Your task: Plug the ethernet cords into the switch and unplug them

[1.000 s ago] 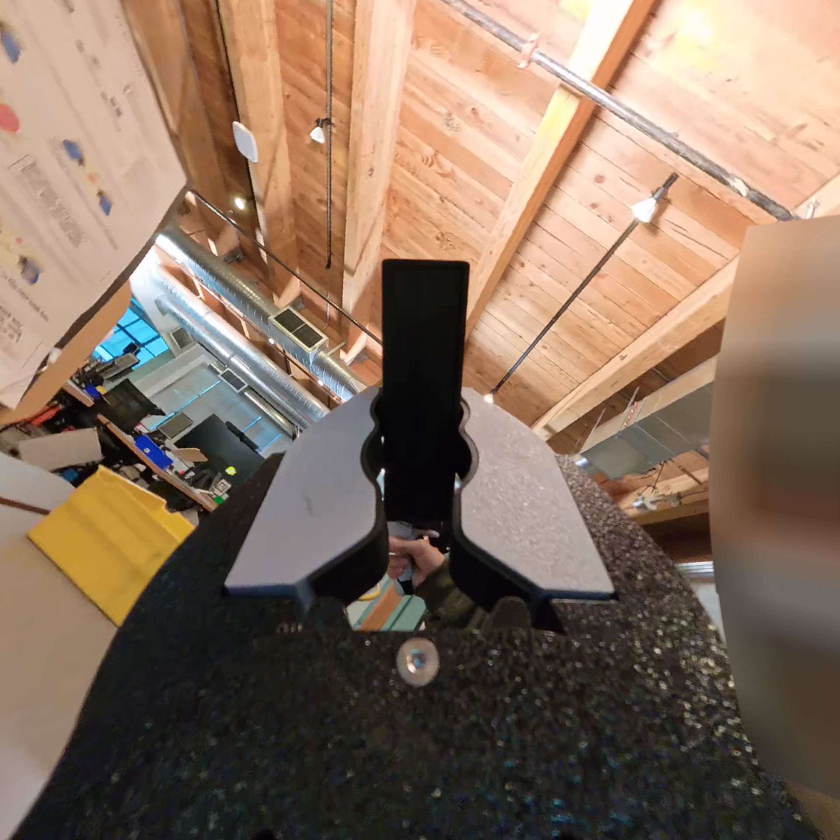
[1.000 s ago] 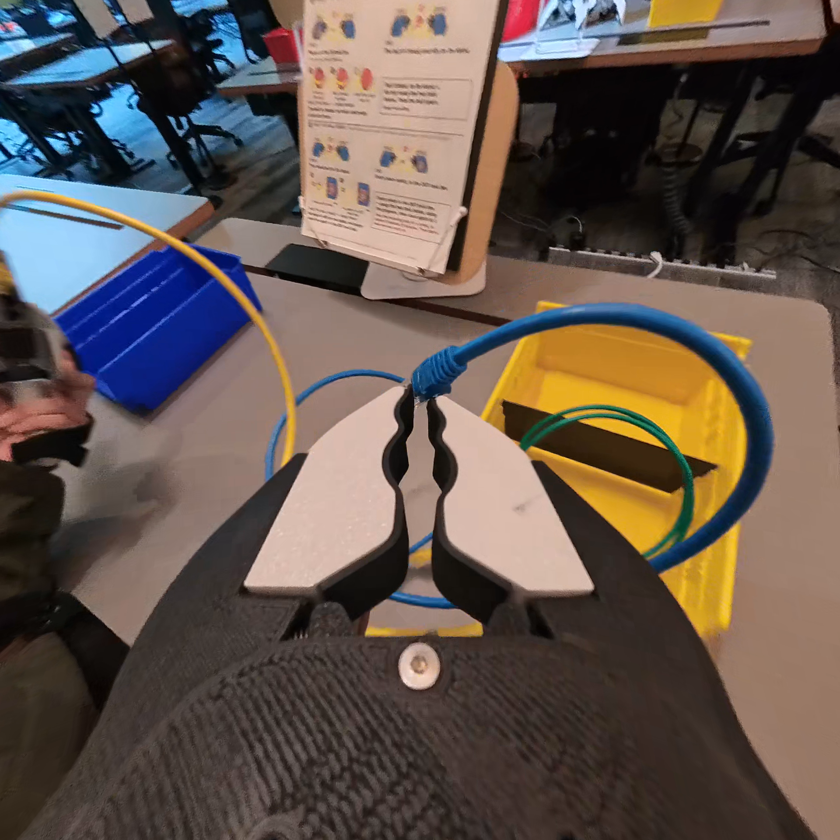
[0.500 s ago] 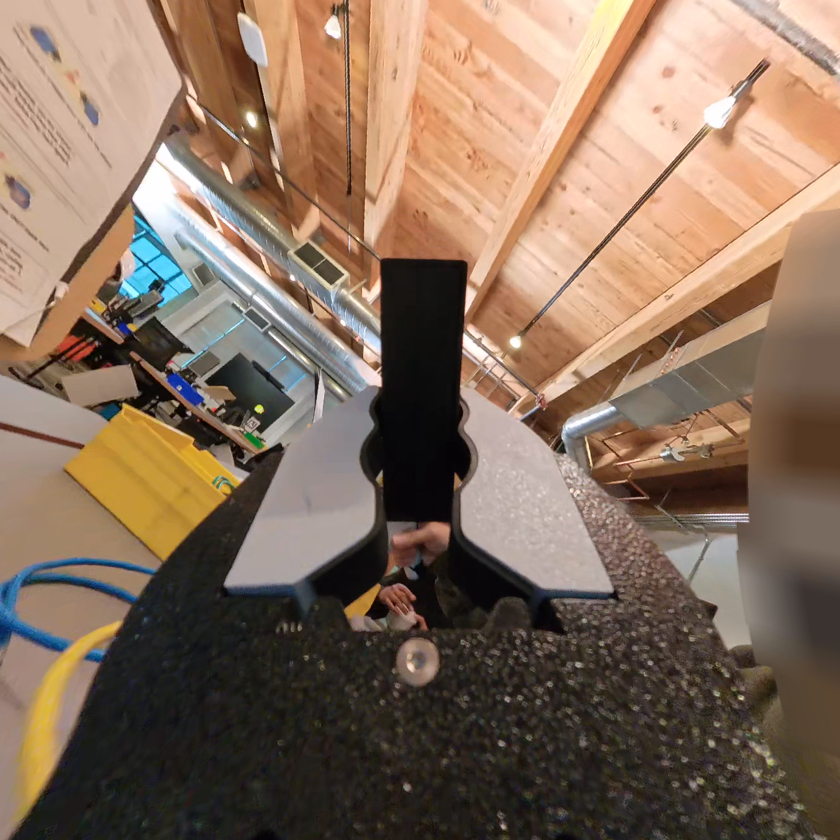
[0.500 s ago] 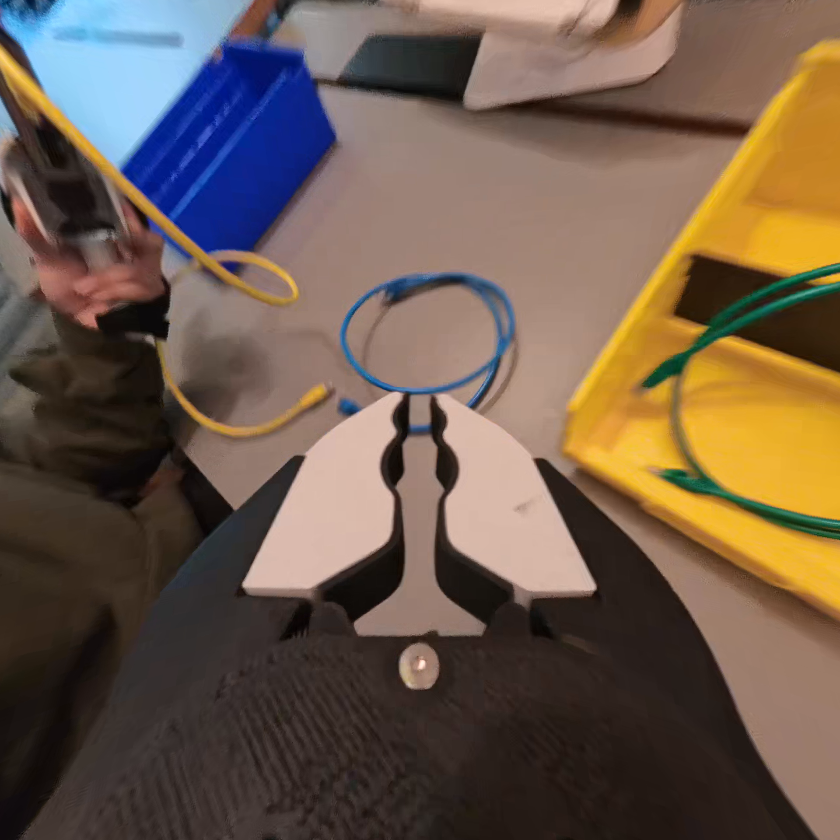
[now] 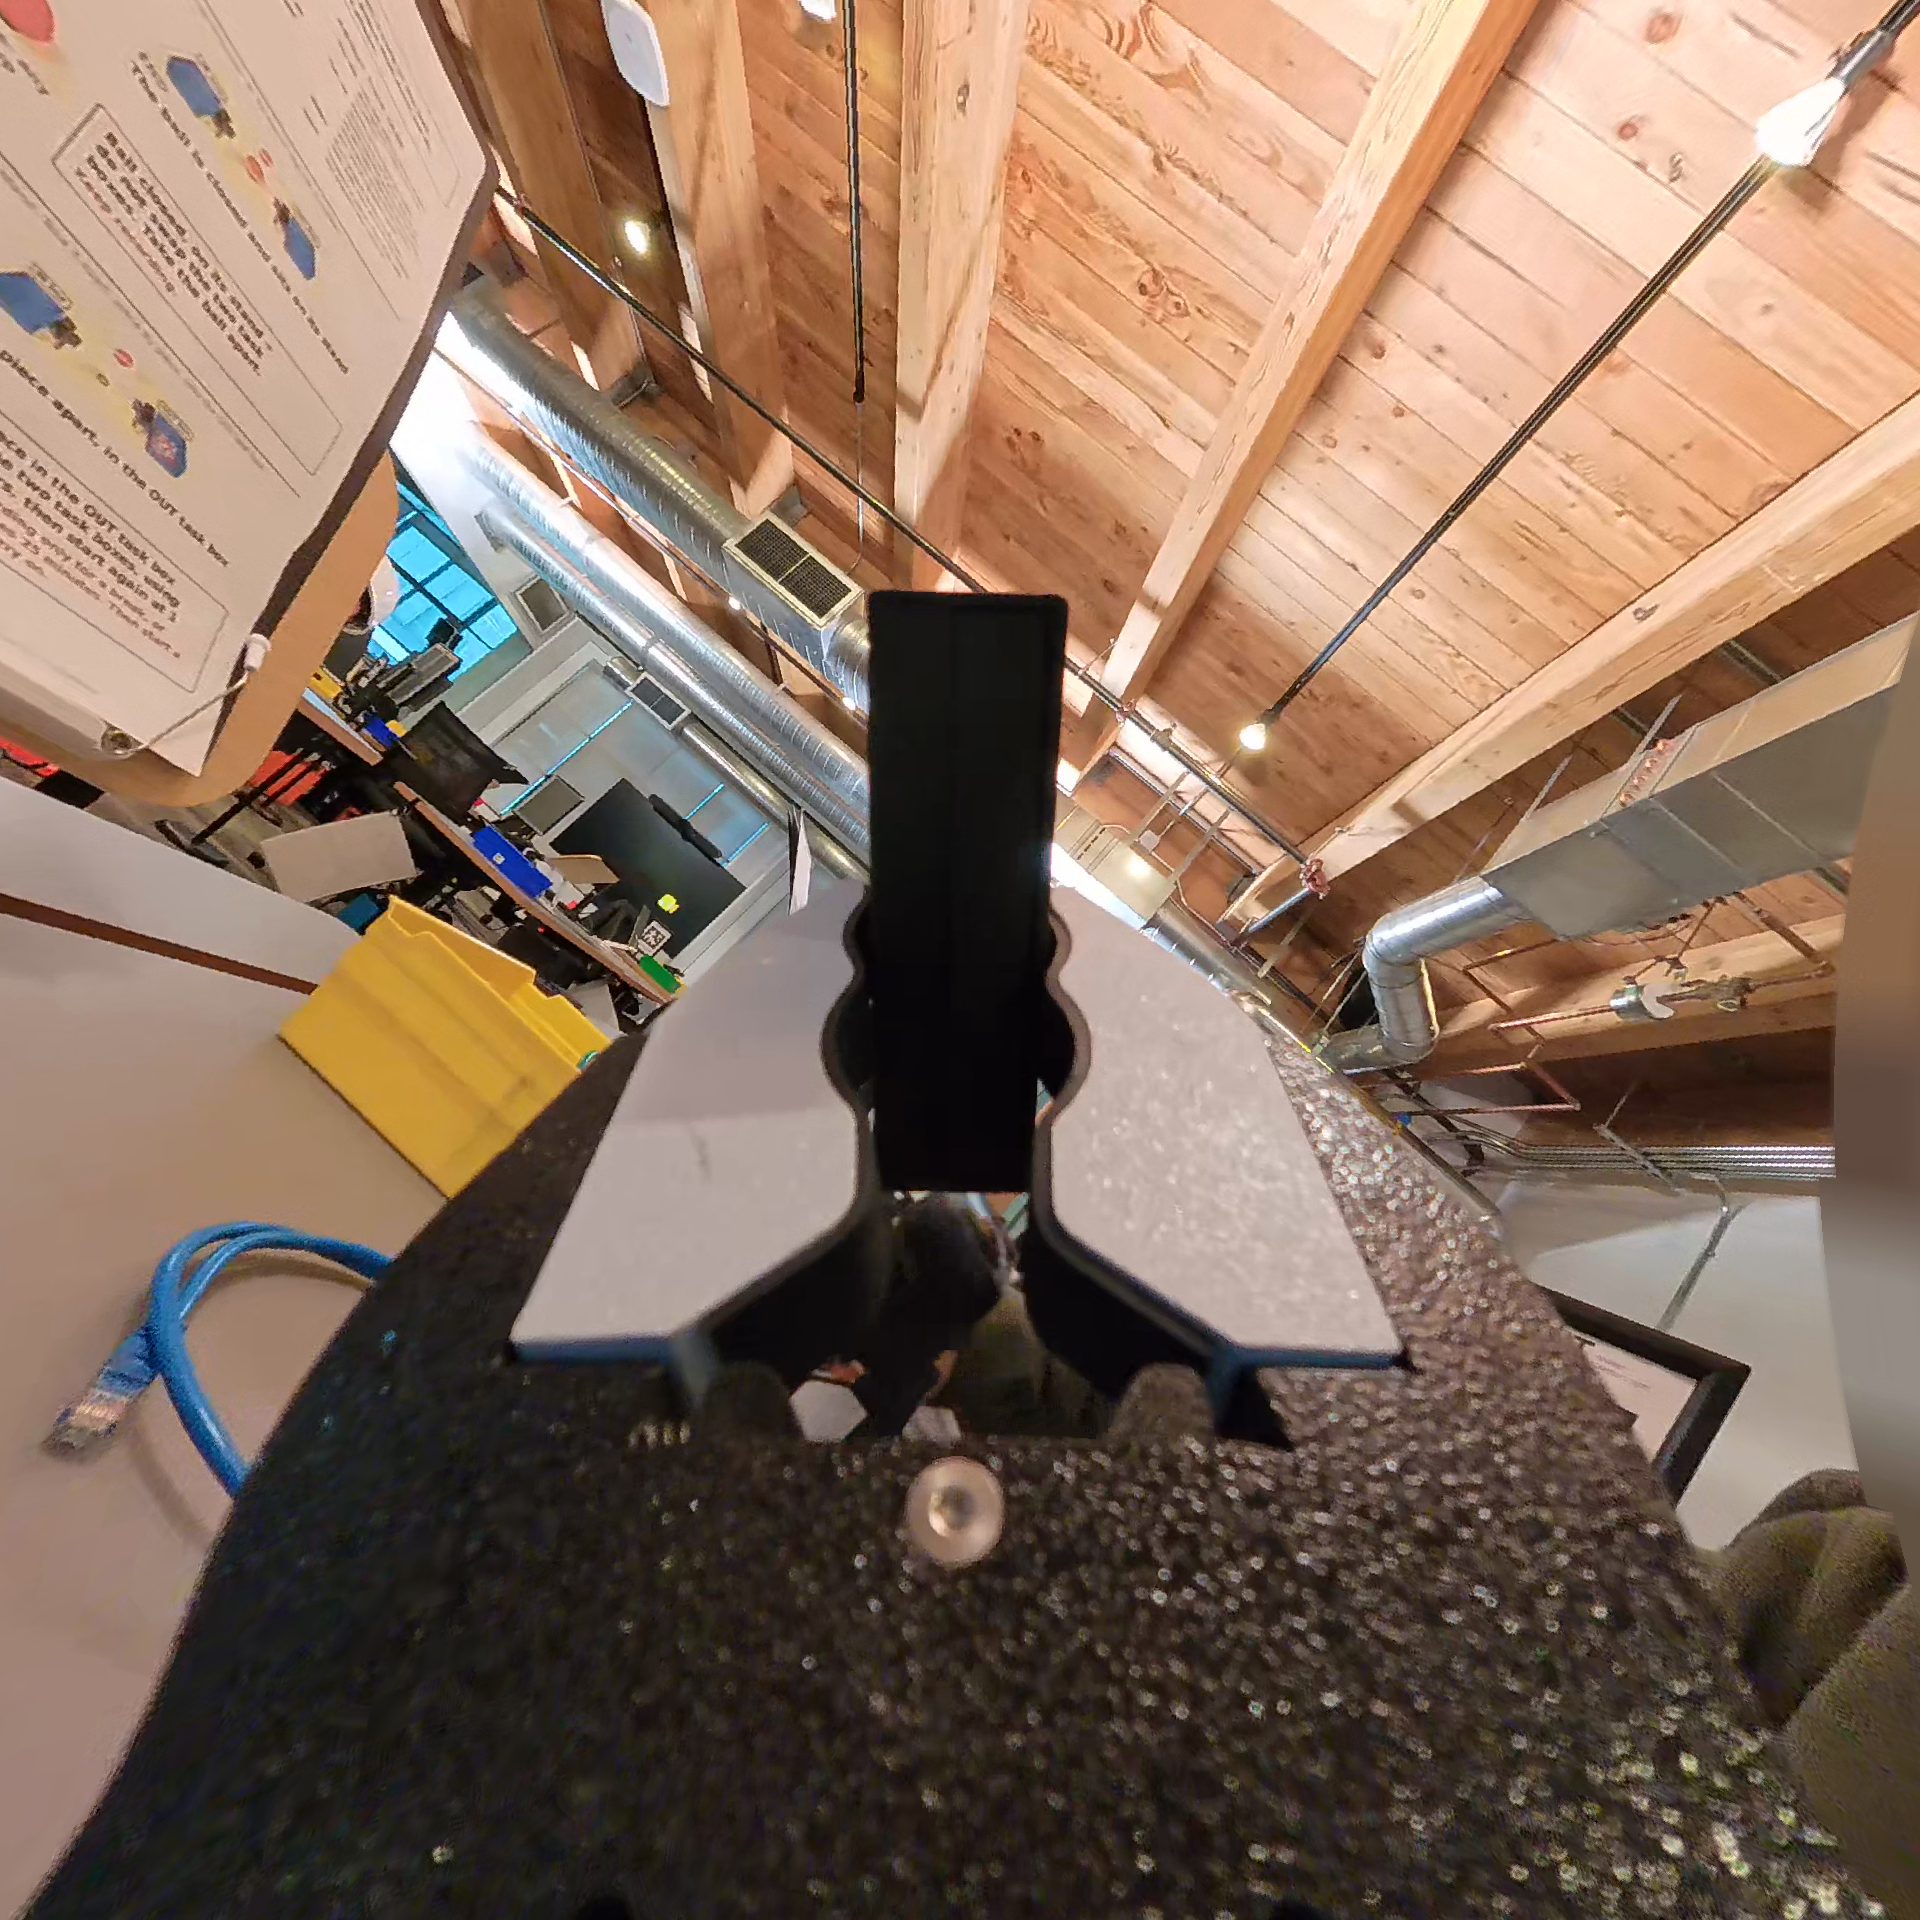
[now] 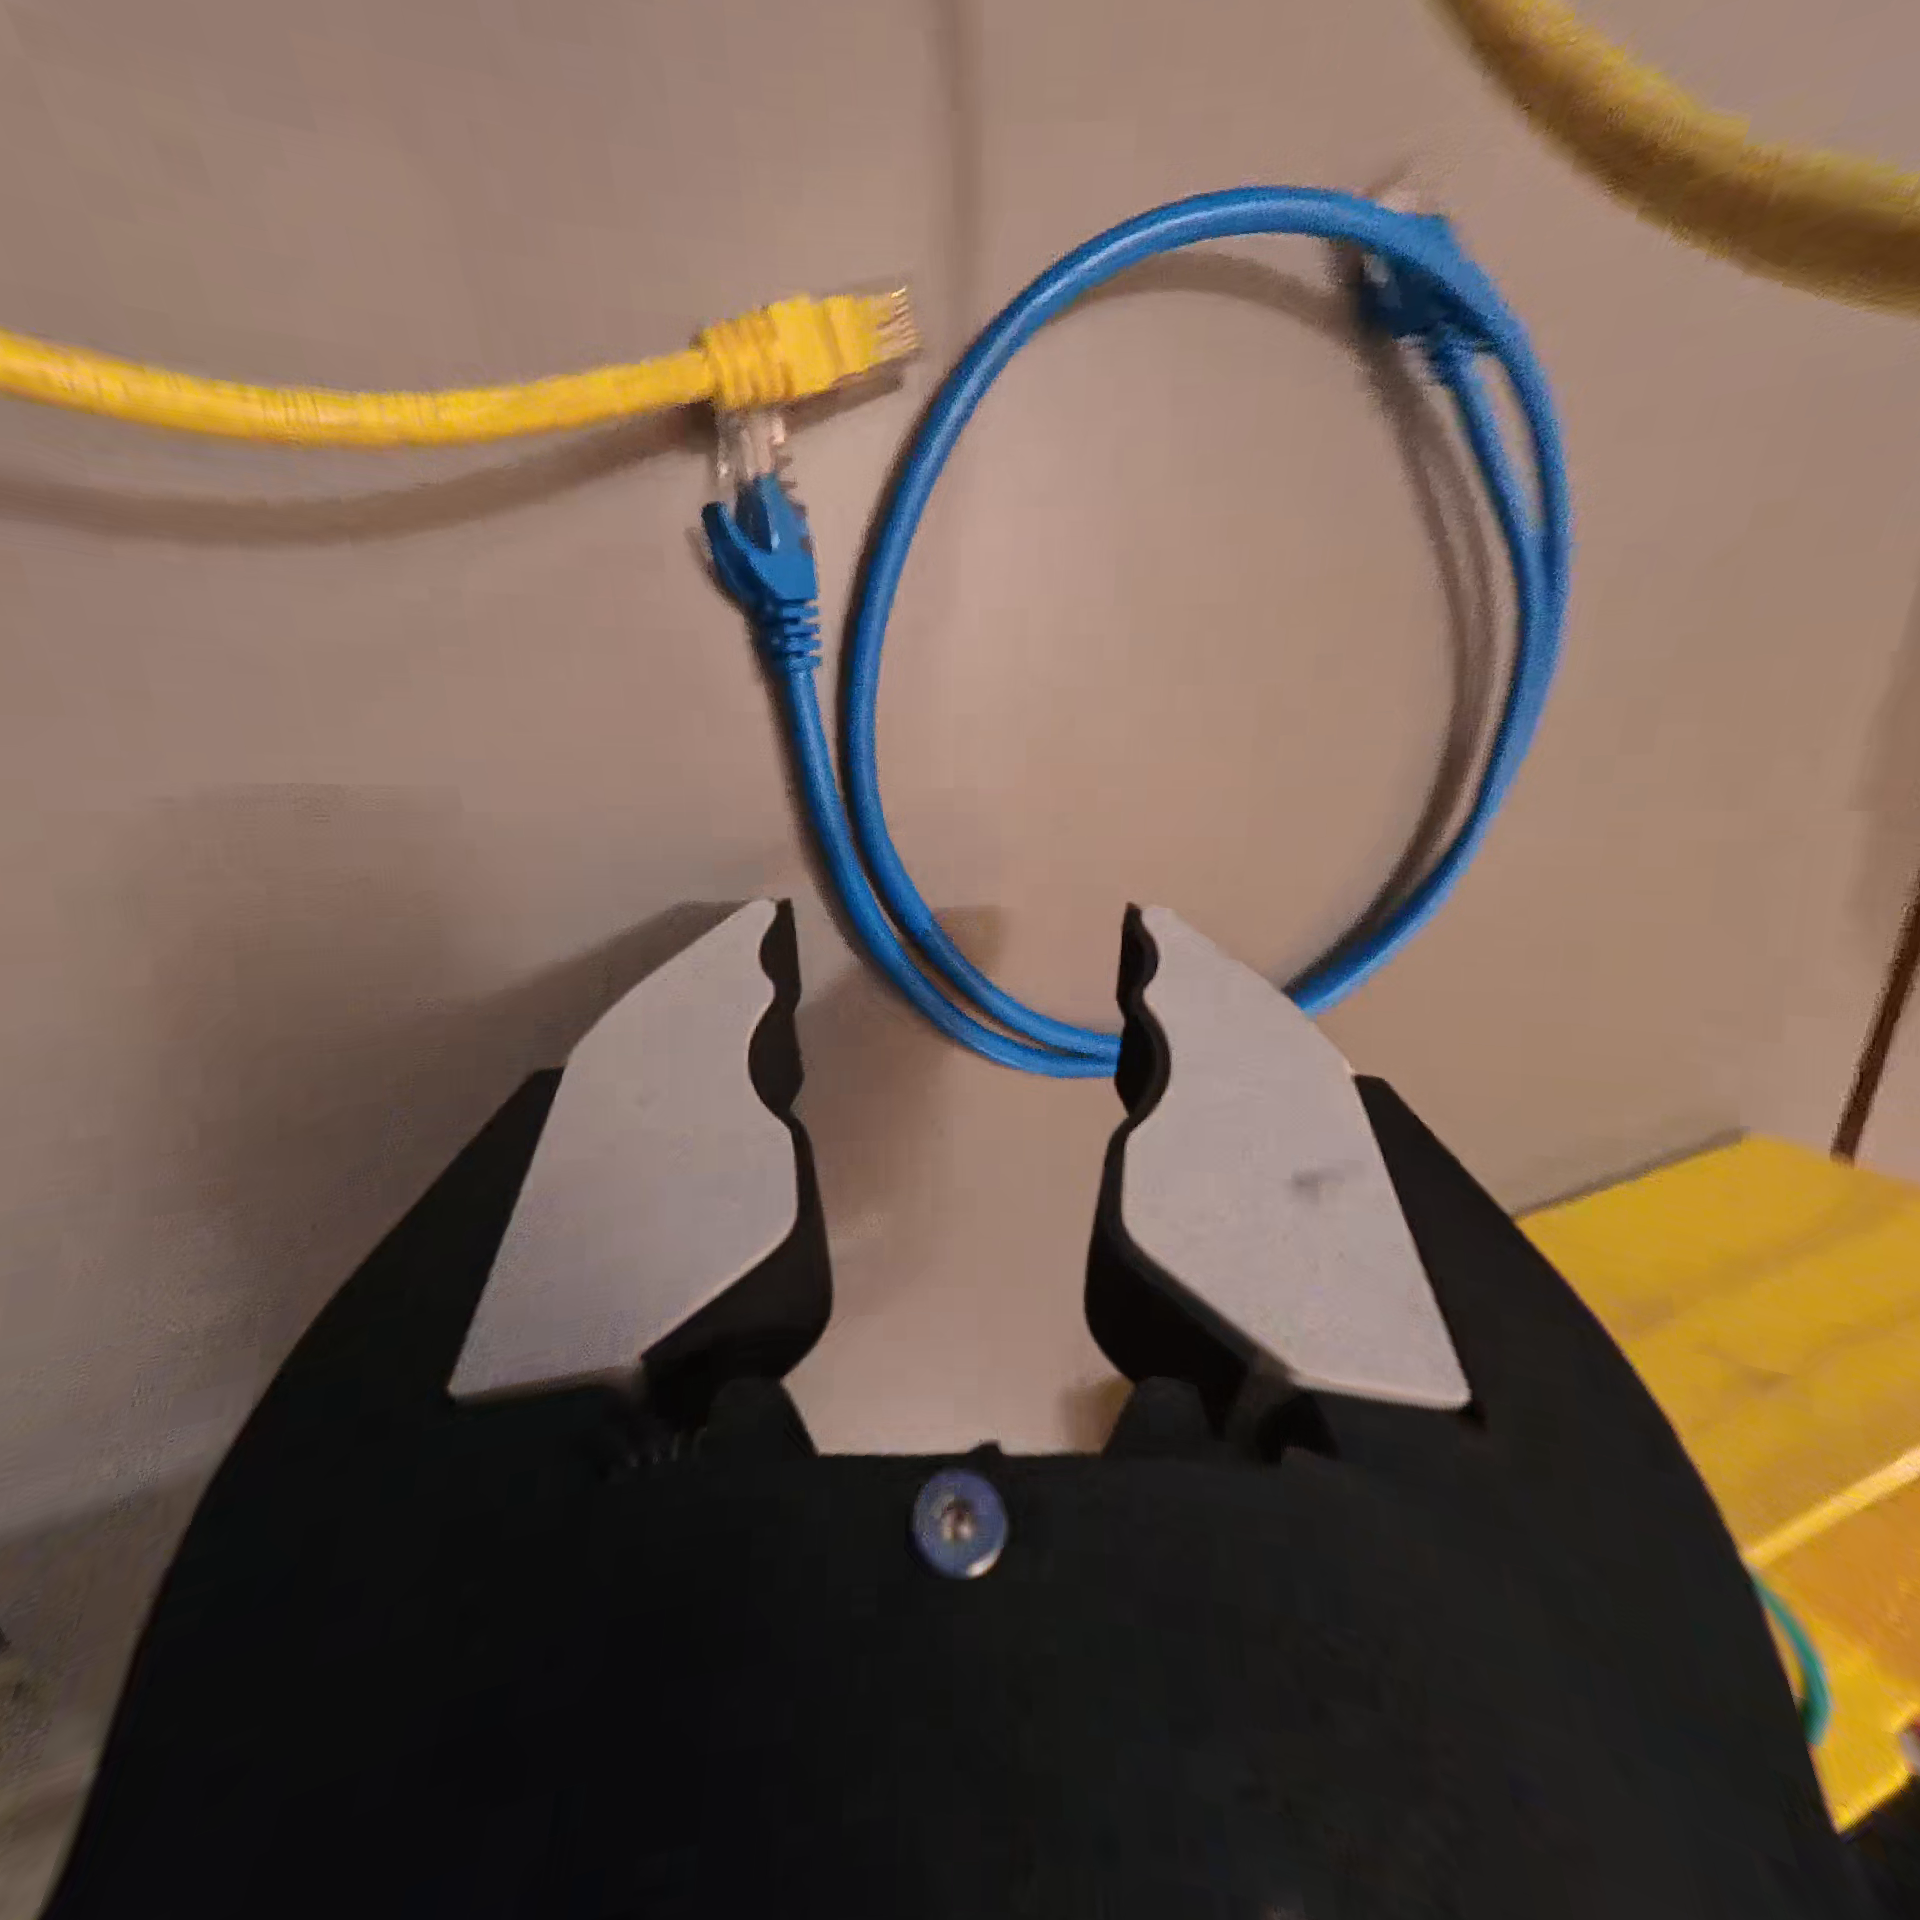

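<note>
My left gripper (image 5: 961, 935) is shut on a black flat switch (image 5: 961, 810) and holds it upright, pointing at the ceiling; its ports are hidden. A blue ethernet cord (image 5: 177, 1320) lies on the table at the lower left. In the right wrist view that blue cord (image 6: 1247, 200) lies coiled in a loop on the table, its near plug (image 6: 764, 540) touching the plug (image 6: 800, 348) of a yellow cord (image 6: 416, 410). My right gripper (image 6: 954, 920) is open and empty, just above the near part of the loop.
A yellow bin (image 6: 1714, 1299) stands to the right of the loop, with a green cord (image 6: 1813, 1704) at its edge; it also shows in the left wrist view (image 5: 416, 1049). Another stretch of yellow cord (image 6: 1662, 156) crosses the top right. An instruction board (image 5: 208, 312) stands at the left.
My right gripper let go of the blue cord's plug, tilted down over the table and opened. The blue cord now lies coiled on the table. My left gripper still holds the switch.
</note>
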The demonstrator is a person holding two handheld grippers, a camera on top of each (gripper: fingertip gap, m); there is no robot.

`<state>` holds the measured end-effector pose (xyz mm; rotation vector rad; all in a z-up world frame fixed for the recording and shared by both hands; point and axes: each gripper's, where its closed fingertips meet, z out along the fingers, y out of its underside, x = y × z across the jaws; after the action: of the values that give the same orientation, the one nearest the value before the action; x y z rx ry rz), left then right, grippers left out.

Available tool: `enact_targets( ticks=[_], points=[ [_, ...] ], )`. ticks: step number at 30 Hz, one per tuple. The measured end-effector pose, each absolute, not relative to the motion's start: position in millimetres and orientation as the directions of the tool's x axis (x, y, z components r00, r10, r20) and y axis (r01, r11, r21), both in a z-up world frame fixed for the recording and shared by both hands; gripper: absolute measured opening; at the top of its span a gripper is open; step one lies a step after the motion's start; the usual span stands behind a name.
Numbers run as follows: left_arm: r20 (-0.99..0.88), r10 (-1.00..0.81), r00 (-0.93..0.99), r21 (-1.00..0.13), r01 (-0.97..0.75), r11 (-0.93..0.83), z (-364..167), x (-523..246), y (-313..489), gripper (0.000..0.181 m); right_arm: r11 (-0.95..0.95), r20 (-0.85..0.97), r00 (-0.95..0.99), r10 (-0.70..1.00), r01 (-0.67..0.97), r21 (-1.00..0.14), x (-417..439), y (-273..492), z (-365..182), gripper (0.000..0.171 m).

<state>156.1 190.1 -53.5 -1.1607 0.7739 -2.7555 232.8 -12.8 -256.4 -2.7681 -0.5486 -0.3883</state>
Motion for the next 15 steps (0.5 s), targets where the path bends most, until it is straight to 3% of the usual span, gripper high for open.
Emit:
enact_targets(
  ticks=[3, 6, 8, 12, 15],
  points=[
    [0.651, -0.224, -0.726, -0.467, -0.15, -0.872, -52, 155, 189, 0.027, -0.878, 0.163, 0.891, 0.424, 0.449, -0.168, 226, -14, -277, 0.055],
    [0.649, -0.213, -0.73, -0.466, -0.161, -0.87, -53, 154, 188, 0.027, -0.892, -0.009, 0.906, 0.423, 0.414, -0.181, 214, -15, -284, 0.028],
    [0.656, -0.211, -0.724, -0.461, -0.164, -0.872, -55, 155, 190, 0.027, -0.903, -0.002, 0.919, 0.395, 0.388, -0.186, 218, -12, -285, 0.008],
    [0.664, -0.223, -0.714, -0.454, -0.147, -0.879, -58, 156, 200, 0.027, -0.918, 0.111, 0.917, 0.384, 0.392, -0.06, 233, -35, -275, 0.006],
    [0.66, -0.254, -0.708, -0.451, -0.103, -0.886, -58, 154, 212, 0.029, -0.928, 0.251, 0.918, 0.308, 0.348, -0.135, 244, -47, -220, 0.006]
  ],
)
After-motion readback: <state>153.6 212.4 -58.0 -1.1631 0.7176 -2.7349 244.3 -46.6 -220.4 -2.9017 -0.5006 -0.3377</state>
